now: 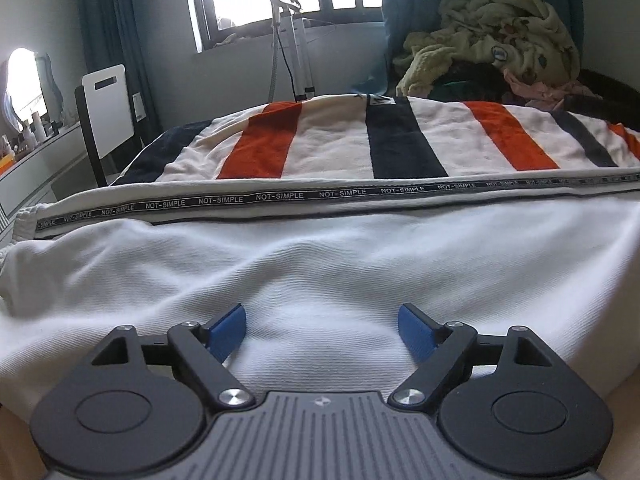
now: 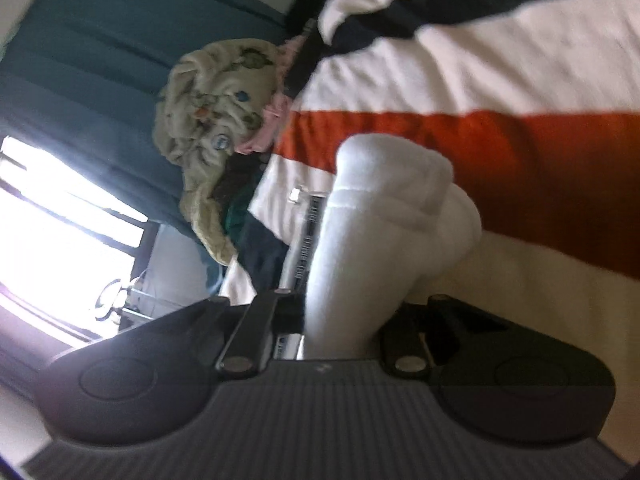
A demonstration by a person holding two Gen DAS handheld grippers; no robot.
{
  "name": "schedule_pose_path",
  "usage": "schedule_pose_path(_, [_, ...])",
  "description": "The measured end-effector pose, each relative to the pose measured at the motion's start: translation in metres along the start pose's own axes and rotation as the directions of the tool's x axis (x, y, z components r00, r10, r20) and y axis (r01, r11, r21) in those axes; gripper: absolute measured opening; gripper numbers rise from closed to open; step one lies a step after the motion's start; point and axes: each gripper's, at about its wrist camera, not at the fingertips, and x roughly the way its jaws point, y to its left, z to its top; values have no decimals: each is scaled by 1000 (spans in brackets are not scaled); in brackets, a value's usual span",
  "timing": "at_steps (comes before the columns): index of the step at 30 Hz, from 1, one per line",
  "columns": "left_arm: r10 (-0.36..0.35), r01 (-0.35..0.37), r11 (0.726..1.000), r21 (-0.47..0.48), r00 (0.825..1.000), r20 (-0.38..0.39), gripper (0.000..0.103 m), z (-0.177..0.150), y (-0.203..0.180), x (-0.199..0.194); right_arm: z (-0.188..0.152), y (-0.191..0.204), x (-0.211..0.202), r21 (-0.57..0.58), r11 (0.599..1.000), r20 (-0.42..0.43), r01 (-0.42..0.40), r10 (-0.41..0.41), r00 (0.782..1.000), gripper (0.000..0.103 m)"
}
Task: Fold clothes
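white cotton twill is seen spread across a bed, the white garment [image 1: 320, 264] lying over a striped cover [image 1: 400, 140] of cream, orange and navy bands. a black woven tape [image 1: 280, 197] lettered "not-simple" is shown running along the garment's far edge. the left gripper [image 1: 322, 332] is held low over the near part of the cloth with its blue pads [image 1: 228, 330] set wide apart; nothing is caught between them, though the cloth bulges up into the gap.

in the right wrist view, which is tilted and blurred, a thick bunched fold of the same white garment [image 2: 360, 248] is pinched in the right gripper [image 2: 340, 320], the jaws drawn narrow around it and the fold standing up clear of the striped cover [image 2: 520, 152]. a heap of unfolded laundry [image 1: 492, 36] is left at the head of the bed, beside teal curtains [image 1: 104, 20].

several risks are judged to follow. the bunched hold may take in more than one layer, so that the lift drags the whole garment rather than turning one edge over. with only one side secured, the cloth is likely to twist or crease if it is pulled before the left gripper is closed. if the left pads are shut where they stand, a mid-panel ridge may be grabbed instead of a hem, and the fold line spoiled. the striped cover may be pulled along too.
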Motion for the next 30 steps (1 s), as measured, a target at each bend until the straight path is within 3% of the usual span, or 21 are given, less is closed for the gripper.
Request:
schedule_pose_path(3, [-12, 12, 1000, -25, 1000, -2, 86, 1, 5, -2, -4, 22, -7, -110, 994, 36, -26, 30, 999, 17])
schedule_pose_path(8, [-4, 5, 999, -54, 1000, 7, 86, 5, 11, -7, -18, 70, -27, -309, 948, 93, -72, 105, 990, 17])
schedule_pose_path(12, [16, -14, 999, -51, 999, 39, 86, 8, 10, -15, -48, 116, -49, -507, 858, 119, -84, 167, 979, 17])
schedule_pose_path(17, [32, -27, 997, -72, 997, 66, 87, 12, 13, -23, -118, 173, -77, -777, 619, 91, -111, 285, 954, 17])
schedule_pose_path(22, [51, -42, 994, -105, 995, 84, 87, 14, 19, -30, -203, 200, -89, -919, 367, -12, -142, 336, 942, 17])
schedule_pose_path(24, [58, -47, 993, -112, 994, 97, 87, 14, 21, -33, -242, 200, -86, -957, 257, -49, -133, 309, 950, 17])
schedule_pose_path(27, [47, -34, 991, -131, 994, 98, 87, 14, 23, -35, -290, 184, -75, -964, 141, -193, -227, 219, 957, 17])
schedule_pose_path(30, [43, -29, 988, -150, 995, 91, 87, 14, 26, -35, -331, 166, -60, -951, 4, -308, -309, 86, 948, 18])
